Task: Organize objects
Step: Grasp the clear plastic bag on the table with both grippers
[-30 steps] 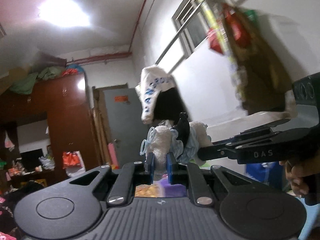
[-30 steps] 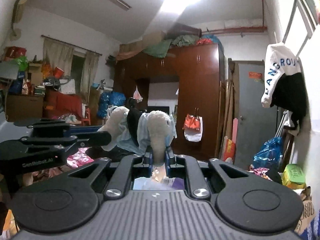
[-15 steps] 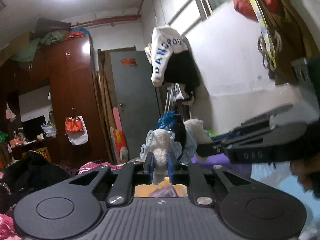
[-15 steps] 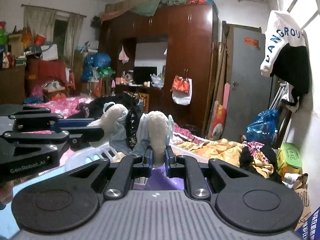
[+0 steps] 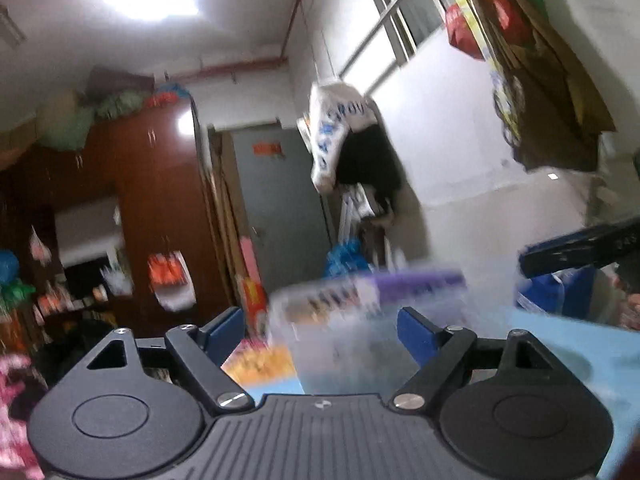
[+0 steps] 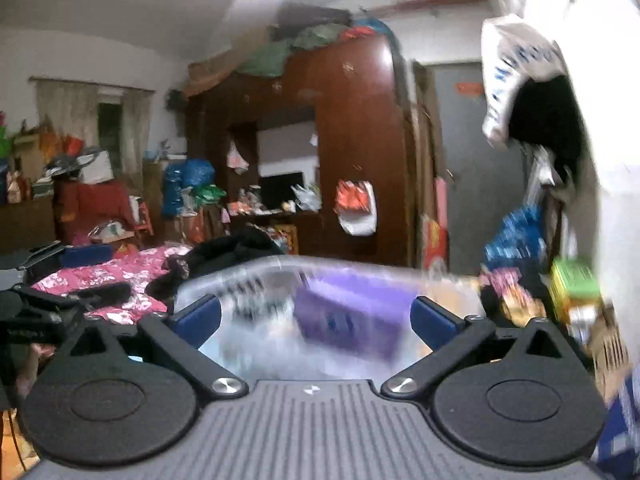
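My left gripper [image 5: 320, 328] has its jaws wide apart and still opening, with nothing between the blue pads [image 5: 224, 332]. Just ahead of it is a blurred white basket [image 5: 320, 300] with a purple item [image 5: 420, 282] inside. My right gripper [image 6: 318, 314] is also opening wide and holds nothing. It faces the same basket's rim [image 6: 240, 270] and the purple item [image 6: 344, 316]. Each gripper shows in the other's view: the right gripper [image 5: 580, 246] at the right edge, the left gripper [image 6: 80, 254] at the far left. No plush toy can be made out in either blurred view.
A light blue surface [image 5: 560, 344] lies under the basket. Behind stand a dark red wardrobe [image 6: 352, 152] and a grey door [image 5: 280, 208]. White and black clothes [image 5: 344, 136] and bags [image 5: 540, 60] hang on the right wall. Pink bedding [image 6: 120, 276] lies at the left.
Both grippers were shut on a white plush toy and carried it down over the basket. Now both stand open, the toy is gone from between them, and the views are motion-blurred.
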Available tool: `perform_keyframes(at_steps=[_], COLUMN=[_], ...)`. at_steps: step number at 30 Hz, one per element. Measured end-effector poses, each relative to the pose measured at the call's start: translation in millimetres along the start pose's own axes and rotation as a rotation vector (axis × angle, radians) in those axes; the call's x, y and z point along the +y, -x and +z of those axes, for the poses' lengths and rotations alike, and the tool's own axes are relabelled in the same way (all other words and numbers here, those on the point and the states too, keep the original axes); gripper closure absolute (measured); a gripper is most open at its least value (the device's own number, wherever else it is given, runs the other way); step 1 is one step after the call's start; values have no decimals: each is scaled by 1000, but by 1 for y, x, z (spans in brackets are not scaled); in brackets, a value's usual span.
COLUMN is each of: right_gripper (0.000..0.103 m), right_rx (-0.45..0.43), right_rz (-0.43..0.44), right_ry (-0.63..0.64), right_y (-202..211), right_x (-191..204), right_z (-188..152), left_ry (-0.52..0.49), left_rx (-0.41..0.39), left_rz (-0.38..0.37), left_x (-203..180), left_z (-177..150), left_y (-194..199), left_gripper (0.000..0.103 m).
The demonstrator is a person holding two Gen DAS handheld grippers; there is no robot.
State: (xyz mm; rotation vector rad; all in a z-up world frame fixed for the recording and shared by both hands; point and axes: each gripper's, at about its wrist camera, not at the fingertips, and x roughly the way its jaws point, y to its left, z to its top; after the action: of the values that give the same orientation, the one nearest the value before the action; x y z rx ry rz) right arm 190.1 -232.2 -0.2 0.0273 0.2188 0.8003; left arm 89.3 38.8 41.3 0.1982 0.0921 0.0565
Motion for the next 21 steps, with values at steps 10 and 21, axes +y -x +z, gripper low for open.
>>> perform_keyframes(at_steps=[10,21], right_gripper=[2,32], right_rx=[152,158], right_rz=[-56,-5], right_ry=[-89,-26], right_y=[38,25], right_x=[-6,9], right_z=[-90,-105], left_ry=[70,86], left_rx=[210,299], left_rz=[-133,-209], left_x=[1,-7], left_z=[-70,-87], left_y=[-7,-17], left_gripper=[17,29])
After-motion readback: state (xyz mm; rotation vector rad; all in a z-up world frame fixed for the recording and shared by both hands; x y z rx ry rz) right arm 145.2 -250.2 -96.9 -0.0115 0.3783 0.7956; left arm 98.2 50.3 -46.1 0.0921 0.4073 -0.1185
